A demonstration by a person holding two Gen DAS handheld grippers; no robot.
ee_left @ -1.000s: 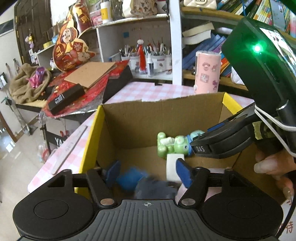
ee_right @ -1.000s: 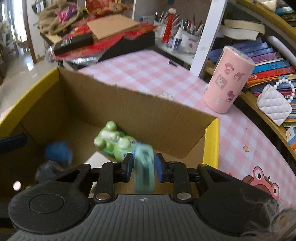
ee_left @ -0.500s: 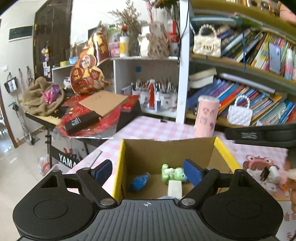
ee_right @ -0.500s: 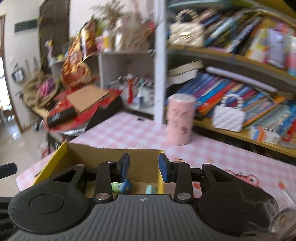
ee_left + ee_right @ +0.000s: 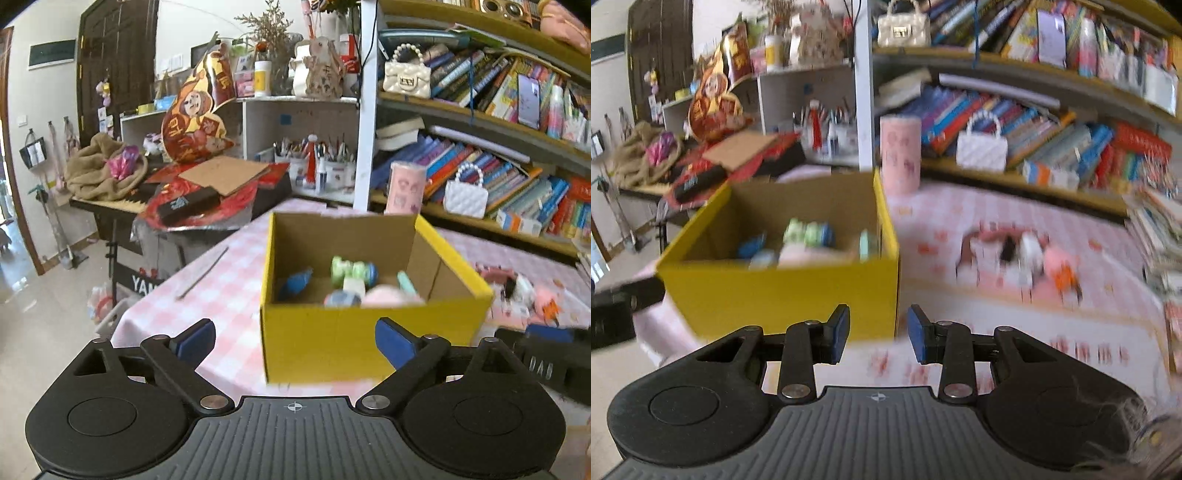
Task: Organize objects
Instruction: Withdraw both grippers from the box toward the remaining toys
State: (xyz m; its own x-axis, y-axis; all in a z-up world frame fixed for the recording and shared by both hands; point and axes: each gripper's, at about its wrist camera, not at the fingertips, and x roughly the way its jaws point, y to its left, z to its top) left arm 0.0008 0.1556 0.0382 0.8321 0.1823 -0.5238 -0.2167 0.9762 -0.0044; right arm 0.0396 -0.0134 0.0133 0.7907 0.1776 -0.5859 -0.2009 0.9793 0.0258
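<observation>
From the left wrist view, the left gripper [image 5: 294,341] hangs near the front of the yellow cardboard box [image 5: 332,338], its blue pads spread wide with nothing between them; its jaws have just been opening. The box stands on the pink checked counter [image 5: 229,273] and holds a green frog toy [image 5: 349,271] against the far wall, a blue toy [image 5: 295,282] at the left, a white block [image 5: 354,286], a pale pink round thing [image 5: 391,295] near the front wall and a mint-green piece [image 5: 406,282] at the right. A pink cylinder [image 5: 405,188] stands beyond the box.

From the right wrist view, the right gripper [image 5: 875,334] is empty, its pads only a little apart, in front of the box's [image 5: 783,291] near right corner. The same toys lie blurred inside. On the counter to the right of the box lies a small heap of toys [image 5: 1030,258], too blurred to identify
</observation>
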